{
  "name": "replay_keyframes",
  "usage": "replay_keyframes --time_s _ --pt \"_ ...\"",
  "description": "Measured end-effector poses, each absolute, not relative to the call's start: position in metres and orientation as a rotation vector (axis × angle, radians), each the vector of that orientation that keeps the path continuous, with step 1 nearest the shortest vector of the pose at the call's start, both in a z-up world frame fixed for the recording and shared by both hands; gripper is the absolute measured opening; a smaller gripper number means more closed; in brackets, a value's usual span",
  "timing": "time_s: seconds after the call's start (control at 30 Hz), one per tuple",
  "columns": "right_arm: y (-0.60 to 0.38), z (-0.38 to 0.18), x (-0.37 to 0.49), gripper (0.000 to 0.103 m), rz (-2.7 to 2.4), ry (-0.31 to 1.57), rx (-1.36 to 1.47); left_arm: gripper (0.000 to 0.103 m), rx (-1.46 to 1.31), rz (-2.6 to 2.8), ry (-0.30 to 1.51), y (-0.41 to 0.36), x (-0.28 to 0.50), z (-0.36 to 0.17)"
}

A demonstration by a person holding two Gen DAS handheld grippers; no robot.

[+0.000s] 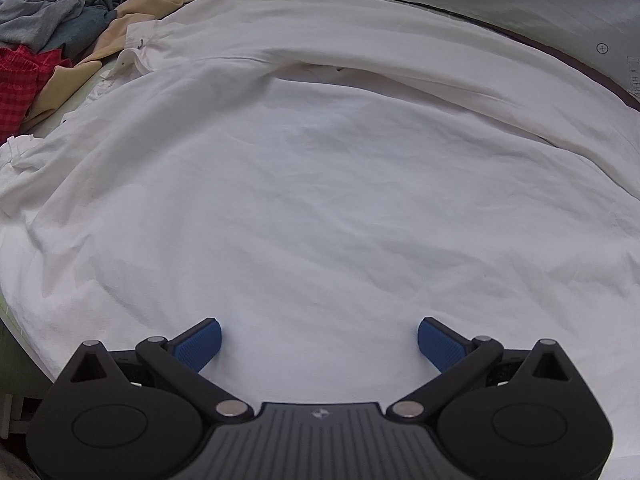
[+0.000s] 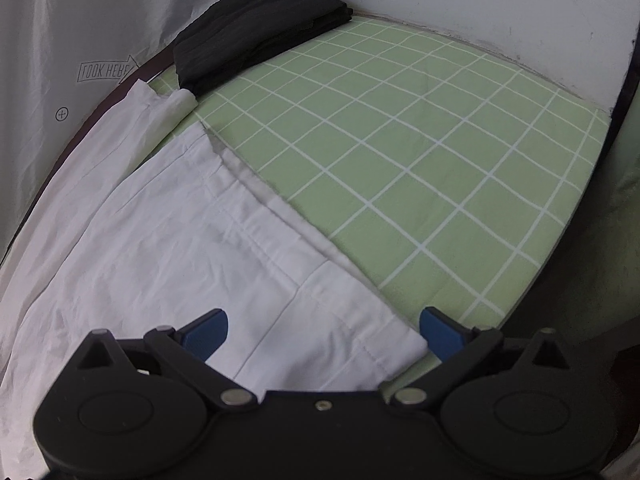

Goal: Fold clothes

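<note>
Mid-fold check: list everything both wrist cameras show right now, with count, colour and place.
White shirt: one, white, spread flat, filling the left wrist view; its corner lies under the right gripper.
Unfolded clothes pile: grey, teal, tan and red checked pieces, far left; count unclear.
Folded dark garment: one, black, far edge of the checked cloth.
Checked cloth: one, green with white lines, covering the work surface.
Backdrop sheet: one, grey, printed "LOOK HERE", behind the surface.
Left hand-held gripper: black with blue pads, open over the shirt.
Right hand-held gripper: black with blue pads, open over the shirt's corner.
</note>
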State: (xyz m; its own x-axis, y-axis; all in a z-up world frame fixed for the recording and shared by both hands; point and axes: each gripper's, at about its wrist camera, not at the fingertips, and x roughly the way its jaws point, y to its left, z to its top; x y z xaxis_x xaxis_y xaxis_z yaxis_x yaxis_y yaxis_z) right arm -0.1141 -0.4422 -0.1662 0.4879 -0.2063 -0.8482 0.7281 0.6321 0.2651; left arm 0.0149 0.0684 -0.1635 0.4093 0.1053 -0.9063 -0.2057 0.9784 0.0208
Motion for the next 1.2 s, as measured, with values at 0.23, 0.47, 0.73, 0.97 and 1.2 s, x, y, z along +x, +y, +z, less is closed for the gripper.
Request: replay_keyframes --time_s 0.23,0.47,0.73,0.97,1.2 --pt "-0.43 -0.164 -0.127 0.103 -0.606 0.84 0.818 0.103 -0.056 0.121 1.155 0.073 0.019 -0.164" --pt "-0.41 -0.167 -0.138 0.103 -0.581 0.75 1.016 0.103 0.022 0.001 1.152 0.076 0.013 -0.165" --pt "-0.37 -0.18 -0.138 0.103 -0.442 0.685 1.236 0.103 0.099 -0.134 1.15 0.083 0.008 -0.164" --pt "-0.333 -0.184 -0.116 0.103 -0.369 0.709 1.285 0.103 -0.133 -0.227 1.122 0.13 -0.002 -0.155" --pt "-0.307 -0.182 -0.107 0.103 -0.412 0.664 1.32 0.103 -0.386 -0.093 0.982 0.221 -0.017 -0.134"
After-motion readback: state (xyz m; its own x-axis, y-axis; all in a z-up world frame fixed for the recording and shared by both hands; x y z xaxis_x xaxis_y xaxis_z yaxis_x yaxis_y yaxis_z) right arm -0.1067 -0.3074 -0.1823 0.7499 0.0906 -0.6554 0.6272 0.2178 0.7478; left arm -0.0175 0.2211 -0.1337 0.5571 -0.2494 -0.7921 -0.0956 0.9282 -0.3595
